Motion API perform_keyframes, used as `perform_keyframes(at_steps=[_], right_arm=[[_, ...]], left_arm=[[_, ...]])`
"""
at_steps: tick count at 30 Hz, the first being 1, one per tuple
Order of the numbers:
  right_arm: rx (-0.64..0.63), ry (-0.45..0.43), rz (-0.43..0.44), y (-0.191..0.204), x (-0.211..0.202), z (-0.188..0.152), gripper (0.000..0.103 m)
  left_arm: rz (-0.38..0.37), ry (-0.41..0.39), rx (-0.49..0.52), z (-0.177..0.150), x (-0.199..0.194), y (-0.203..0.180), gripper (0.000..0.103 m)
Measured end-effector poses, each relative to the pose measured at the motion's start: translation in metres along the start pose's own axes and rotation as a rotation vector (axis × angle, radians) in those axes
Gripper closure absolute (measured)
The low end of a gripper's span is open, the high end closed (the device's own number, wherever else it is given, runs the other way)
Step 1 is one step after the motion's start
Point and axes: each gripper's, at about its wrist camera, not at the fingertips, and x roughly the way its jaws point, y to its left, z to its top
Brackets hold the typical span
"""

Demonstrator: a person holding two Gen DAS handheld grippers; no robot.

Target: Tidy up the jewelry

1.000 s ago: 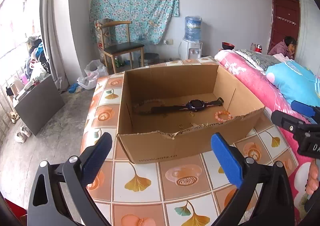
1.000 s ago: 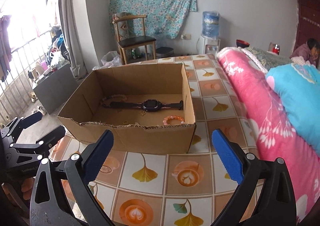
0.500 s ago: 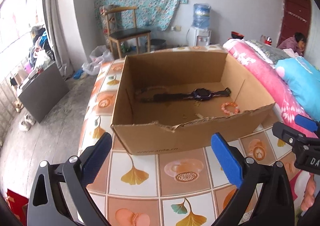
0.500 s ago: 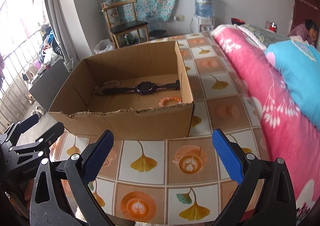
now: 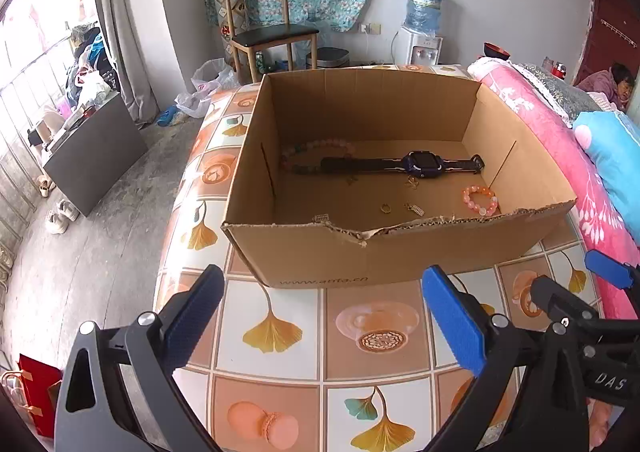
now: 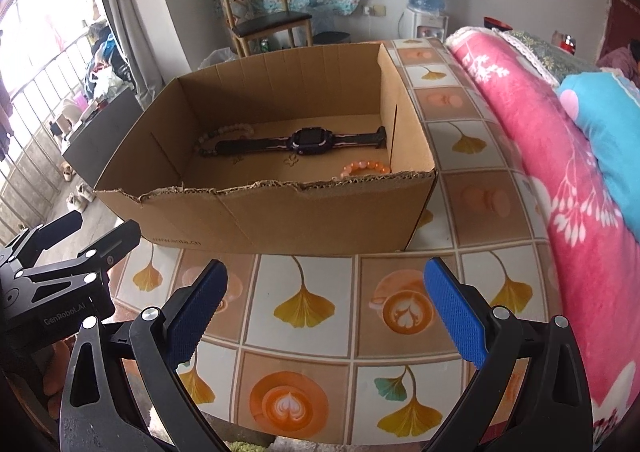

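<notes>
— Left wrist view: how are the tongs set?

— The left gripper [image 5: 320, 316] is spread wide, its blue-padded black fingers [image 5: 450, 318] empty above the tiled tablecloth with ginkgo-leaf and coffee prints [image 5: 280, 332]. The right gripper [image 6: 326, 300] is likewise held apart with nothing pinched, and is seen to the left gripper's right [image 5: 600, 292].

— What is found just ahead of them?

— An open brown cardboard box [image 5: 360, 256] with a torn near edge is stood on the cloth, directly beyond both sets of fingertips and not touched by them.

— And the jewelry?

— All is laid on the box floor: a dark purple smartwatch with a long strap [image 5: 420, 163] across the far middle, a pale beaded necklace [image 5: 316, 149] at its far-left end, an orange-pink bead bracelet [image 5: 480, 200] at the near right, and several small metal pieces [image 5: 386, 207] nearer the front wall.

— Beside the box?

— A pink floral quilt [image 6: 560, 171] is spread to the right.
</notes>
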Motion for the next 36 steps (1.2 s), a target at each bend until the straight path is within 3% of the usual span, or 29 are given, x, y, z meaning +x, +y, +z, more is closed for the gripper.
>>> perform_keyframes(at_steps=[36], right_arm=[[0.005, 0.010, -0.008, -0.0032, -0.0001, 0.0022, 0.008]], left_arm=[[-0.018, 0.051, -0.032, -0.0011, 0.0082, -0.0004, 0.006]])
